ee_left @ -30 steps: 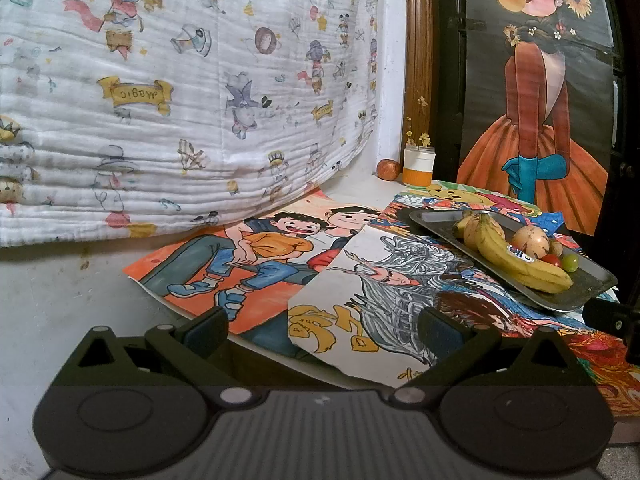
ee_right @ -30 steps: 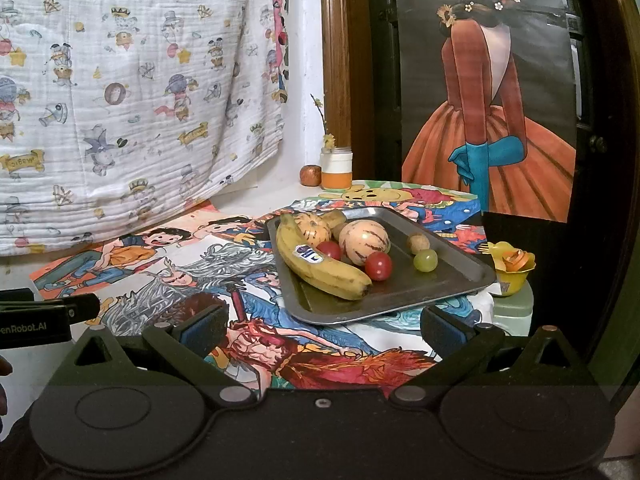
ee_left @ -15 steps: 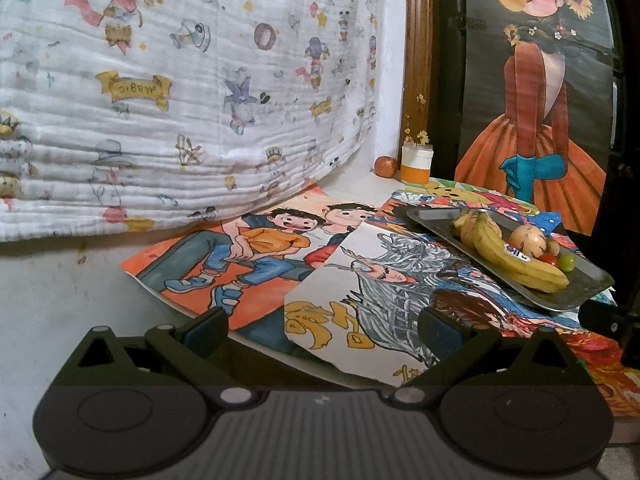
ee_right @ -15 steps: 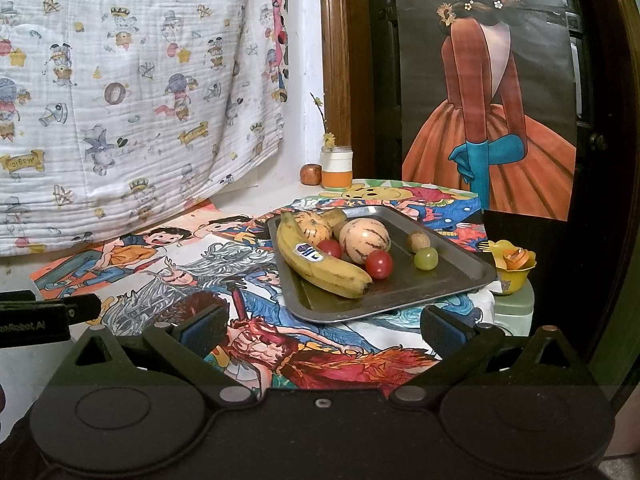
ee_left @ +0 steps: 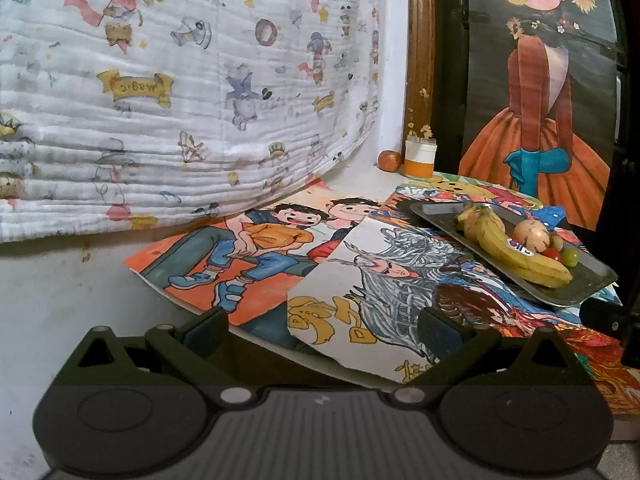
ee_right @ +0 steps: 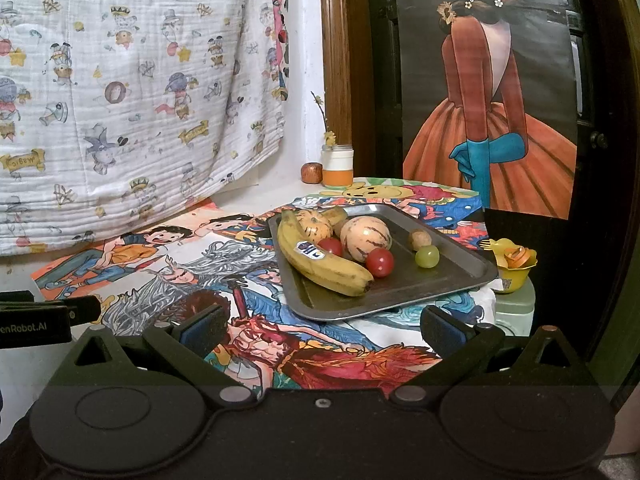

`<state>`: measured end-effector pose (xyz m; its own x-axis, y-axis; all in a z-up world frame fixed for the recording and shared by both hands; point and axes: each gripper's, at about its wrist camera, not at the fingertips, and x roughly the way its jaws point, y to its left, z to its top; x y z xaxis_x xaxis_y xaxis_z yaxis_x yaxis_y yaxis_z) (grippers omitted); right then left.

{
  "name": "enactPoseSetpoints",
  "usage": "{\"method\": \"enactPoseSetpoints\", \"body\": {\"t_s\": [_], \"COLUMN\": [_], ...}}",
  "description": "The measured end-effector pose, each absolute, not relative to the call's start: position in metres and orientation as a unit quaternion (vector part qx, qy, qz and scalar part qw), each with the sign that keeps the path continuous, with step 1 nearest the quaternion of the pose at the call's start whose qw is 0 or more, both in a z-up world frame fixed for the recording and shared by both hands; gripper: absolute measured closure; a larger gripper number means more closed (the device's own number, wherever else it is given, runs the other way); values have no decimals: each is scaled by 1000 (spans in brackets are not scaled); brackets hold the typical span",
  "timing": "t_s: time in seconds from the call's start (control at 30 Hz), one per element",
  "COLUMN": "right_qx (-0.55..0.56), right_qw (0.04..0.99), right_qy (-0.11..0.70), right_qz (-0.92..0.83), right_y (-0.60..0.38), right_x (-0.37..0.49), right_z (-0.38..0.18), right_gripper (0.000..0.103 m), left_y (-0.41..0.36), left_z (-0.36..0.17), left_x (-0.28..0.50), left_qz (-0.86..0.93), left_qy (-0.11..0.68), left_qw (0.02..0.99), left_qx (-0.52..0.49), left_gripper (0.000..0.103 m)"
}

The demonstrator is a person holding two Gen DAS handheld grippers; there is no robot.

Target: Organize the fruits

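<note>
A grey metal tray [ee_right: 448, 280] sits on a table covered with painted posters. On it lie a banana [ee_right: 320, 264], two striped yellow melons [ee_right: 366, 238], two red cherry tomatoes [ee_right: 380, 262], a green grape [ee_right: 427, 256] and a small brown nut [ee_right: 419, 239]. My right gripper [ee_right: 324, 330] is open and empty, just short of the tray's near edge. My left gripper [ee_left: 320, 330] is open and empty over the posters, left of the tray [ee_left: 576, 292]; the banana [ee_left: 516, 252] shows there too.
A small apple [ee_right: 311, 172] and an orange-and-white jar [ee_right: 338, 166] stand at the back by the wall. A yellow cup [ee_right: 514, 266] sits on a pale box right of the tray. A printed cloth [ee_left: 180, 80] hangs at the left. The left gripper's side [ee_right: 44, 320] shows at left.
My left gripper has drifted slightly, so the tray sits a little higher and further right in its view. The right view is nearly unchanged. Both grippers stay open.
</note>
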<state>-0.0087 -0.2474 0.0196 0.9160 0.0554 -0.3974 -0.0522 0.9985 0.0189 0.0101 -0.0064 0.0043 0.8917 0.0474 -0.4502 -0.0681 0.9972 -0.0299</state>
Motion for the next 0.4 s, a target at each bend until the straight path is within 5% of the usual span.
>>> {"method": "enactPoseSetpoints", "body": {"t_s": [0.4], "right_qx": [5], "right_qw": [979], "right_qy": [204], "right_qz": [27], "right_y": [-247], "right_x": [-9], "right_z": [20], "right_gripper": [1], "left_y": [-6], "left_z": [6], "left_x": [9], "left_qz": [28], "left_qy": [227], "left_qw": [973], "left_qx": [-20], "left_gripper": [0]}}
